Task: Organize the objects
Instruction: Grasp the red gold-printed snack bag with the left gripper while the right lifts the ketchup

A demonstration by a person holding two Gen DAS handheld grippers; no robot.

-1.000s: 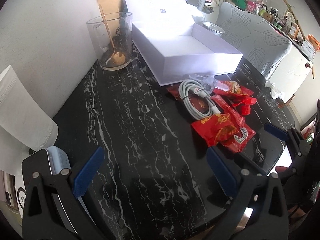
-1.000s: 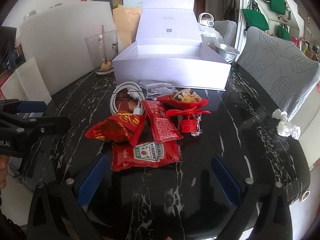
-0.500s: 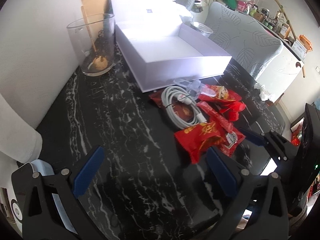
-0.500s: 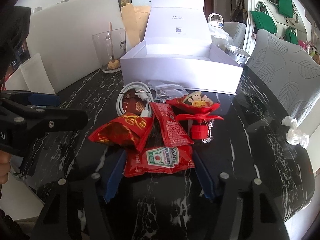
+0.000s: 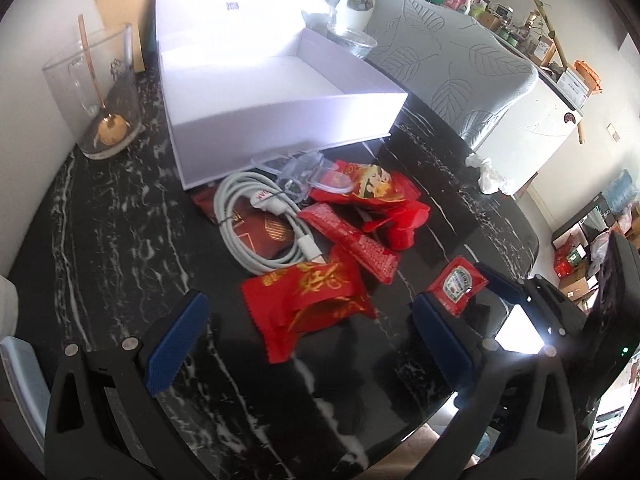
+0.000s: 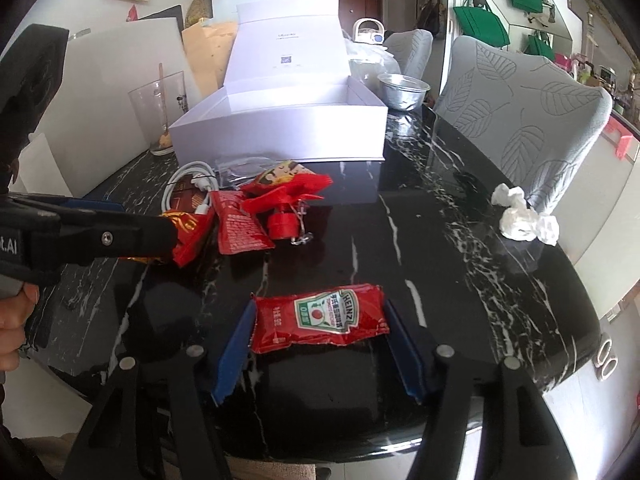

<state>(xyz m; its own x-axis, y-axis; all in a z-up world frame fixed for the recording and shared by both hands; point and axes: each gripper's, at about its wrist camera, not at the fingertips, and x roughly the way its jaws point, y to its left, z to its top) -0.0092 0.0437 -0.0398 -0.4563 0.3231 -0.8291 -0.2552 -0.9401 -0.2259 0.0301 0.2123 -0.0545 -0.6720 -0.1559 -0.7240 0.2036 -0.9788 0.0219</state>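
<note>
The ketchup sachet (image 6: pixel 320 319) is pinched between the right gripper's (image 6: pixel 320 354) blue pads, in front of the white box (image 6: pixel 280 136), which stands open with nothing visible inside. Just before the box lie three red snack packets and one coiled white cable (image 5: pixel 260 224). Only the right view shows a hand (image 6: pixel 14 320) holding the left gripper (image 5: pixel 308 344), whose jaws gape wide over the nearest packet (image 5: pixel 312 300).

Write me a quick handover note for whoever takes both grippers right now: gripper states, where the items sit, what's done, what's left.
Right gripper: shut on the ketchup packet, held clear of the pile.
Left gripper: open, empty, over the red candy packet.
On the black table, in front of the white box: white cable, red snack packets, clear bag. Crumpled tissue lies apart, to the right.
Done: nothing seen in the box so far.
Left: box the ketchup, then probably the pile.
</note>
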